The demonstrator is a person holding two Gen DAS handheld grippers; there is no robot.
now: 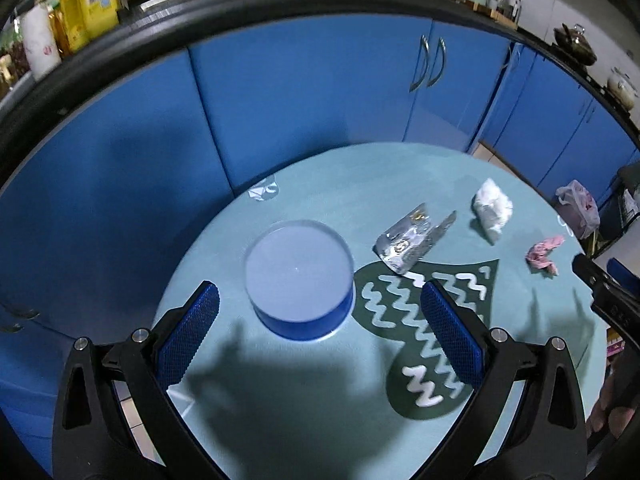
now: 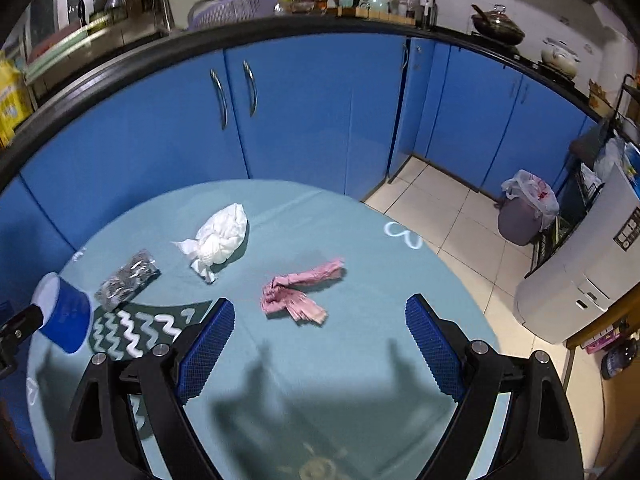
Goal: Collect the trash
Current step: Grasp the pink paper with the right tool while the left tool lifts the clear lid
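Lacking legible writing: foil wrapper [image 1: 408, 240], blue tub [image 1: 300, 280].

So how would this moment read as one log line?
left gripper: open, empty | right gripper: open, empty | crumpled pink paper: on table

Around the blue tub [image 1: 300, 280] the teal tablecloth [image 1: 320, 184] lies bare toward the blue cabinets [image 1: 300, 92] and toward the camera. To the tub's right 3 pieces stand in the way: the foil wrapper [image 1: 412, 238] nearest, the white tissue wad [image 1: 492, 206] beyond it, and the pink crumpled paper [image 2: 298, 294] farthest out, with bare cloth between them.
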